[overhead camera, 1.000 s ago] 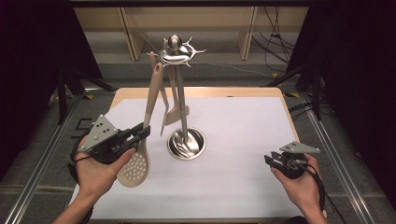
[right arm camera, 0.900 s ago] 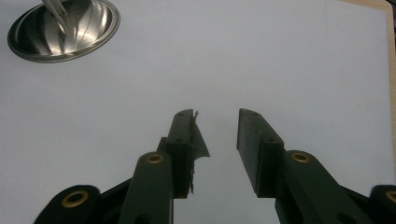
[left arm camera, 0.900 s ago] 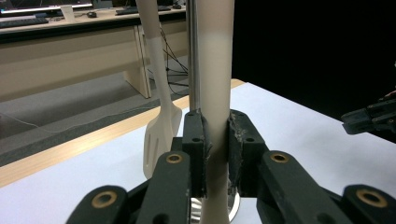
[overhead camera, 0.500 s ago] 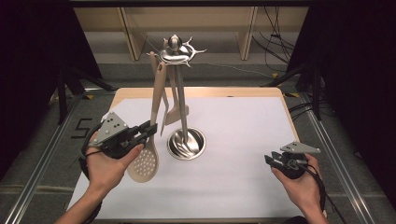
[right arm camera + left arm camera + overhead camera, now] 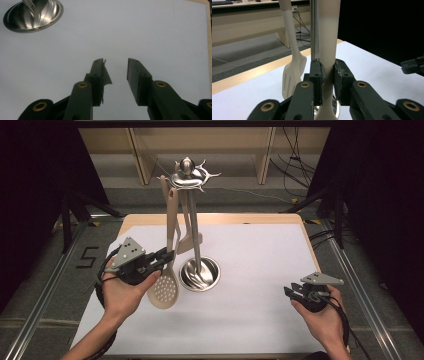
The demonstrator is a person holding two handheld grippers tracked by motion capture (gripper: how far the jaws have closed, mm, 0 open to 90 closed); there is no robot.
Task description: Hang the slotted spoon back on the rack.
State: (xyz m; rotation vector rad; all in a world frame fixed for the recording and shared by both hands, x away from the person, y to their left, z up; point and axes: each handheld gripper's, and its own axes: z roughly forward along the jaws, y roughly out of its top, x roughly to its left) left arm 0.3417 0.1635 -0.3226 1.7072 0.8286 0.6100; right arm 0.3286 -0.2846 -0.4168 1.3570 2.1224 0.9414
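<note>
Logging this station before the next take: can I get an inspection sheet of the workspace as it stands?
Surface: white sheet on a wood-edged table, flat and clean.
Job's things: beige skimmer spoon hangs from the steel utensil stand, its perforated head low by the base; a beige slotted turner hangs behind it.
Clutter: nothing seen.
Grippers: left hand-held gripper is shut on the skimmer spoon's handle, pads on both sides of it in the left gripper view; right hand-held gripper is open and holds nothing, low over the sheet near the right edge.
Cables: one trails from each gripper; more lie on the floor beyond the table.
Surroundings: grey floor, wooden bench legs behind, dark curtains at both sides.
</note>
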